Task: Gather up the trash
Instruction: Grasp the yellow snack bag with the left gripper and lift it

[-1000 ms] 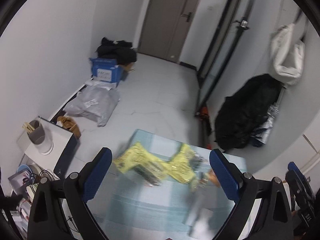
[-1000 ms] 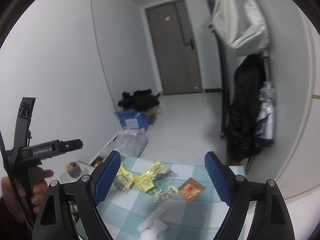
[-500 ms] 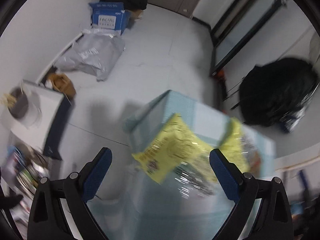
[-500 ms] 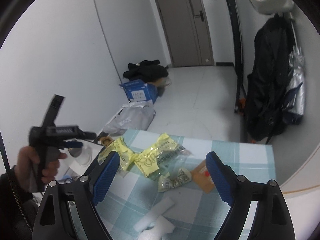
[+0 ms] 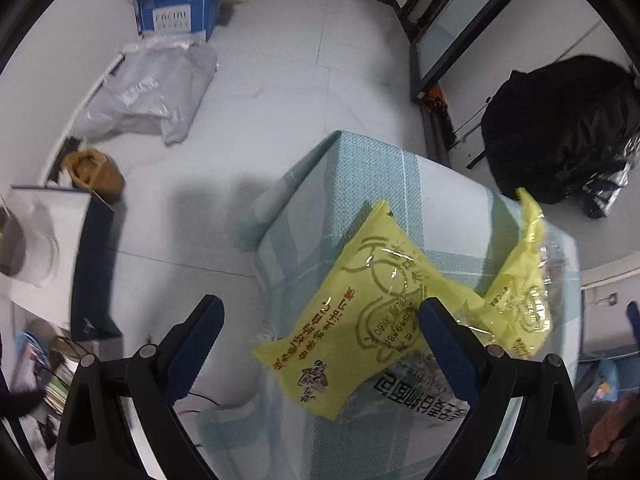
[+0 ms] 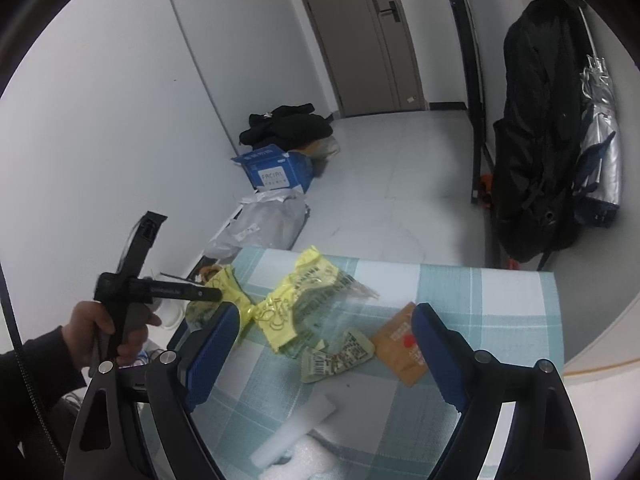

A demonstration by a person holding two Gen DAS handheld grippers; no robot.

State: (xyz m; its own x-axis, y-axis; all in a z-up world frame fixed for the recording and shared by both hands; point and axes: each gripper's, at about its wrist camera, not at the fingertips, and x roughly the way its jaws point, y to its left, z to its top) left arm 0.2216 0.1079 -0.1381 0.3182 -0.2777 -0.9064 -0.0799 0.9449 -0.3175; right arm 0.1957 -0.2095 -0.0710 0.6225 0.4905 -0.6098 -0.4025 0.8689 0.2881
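Trash lies on a table with a light blue checked cloth. A yellow snack wrapper lies at the table's left corner, a second yellow wrapper beside it. My left gripper is open just above the first wrapper, its right finger over the wrapper. In the right wrist view I see both yellow wrappers, a crumpled label, a brown packet and white foam pieces. My right gripper is open and empty above them. The left gripper shows at the left.
On the floor left of the table lie a grey plastic bag, a blue carton and a brown bag. A white side table with a cup stands at the left. Black coats hang at the right.
My left gripper has tipped down and moved in close over the yellow wrapper at the table corner. My right gripper has come lower and nearer to the table.
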